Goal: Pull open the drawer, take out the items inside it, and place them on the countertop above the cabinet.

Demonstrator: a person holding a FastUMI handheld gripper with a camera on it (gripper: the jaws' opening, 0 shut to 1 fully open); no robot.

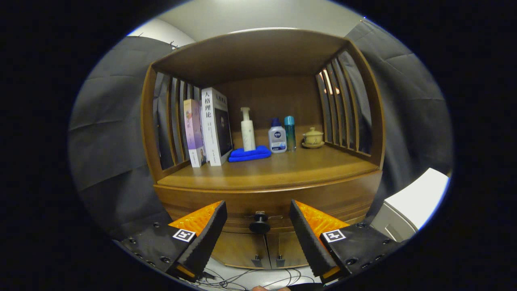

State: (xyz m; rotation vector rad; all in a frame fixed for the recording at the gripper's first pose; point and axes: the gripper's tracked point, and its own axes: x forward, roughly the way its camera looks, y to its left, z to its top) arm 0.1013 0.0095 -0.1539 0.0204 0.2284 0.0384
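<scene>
Faces a wooden cabinet (266, 190); drawer (266, 208) closed, its dark knob (259, 224) between and just beyond the fingers; gripper (257, 214) spread wide, gripping nothing. On the countertop (282, 167): two upright books (208, 127), a white pump bottle (247, 130) on a blue cloth (249, 154), two more bottles (282, 135), a lidded cup (313, 137); grey curtains either side; cables (242, 279) on the pale floor.

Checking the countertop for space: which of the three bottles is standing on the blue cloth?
The tall white pump bottle; the blue cloth lies under it.
</scene>
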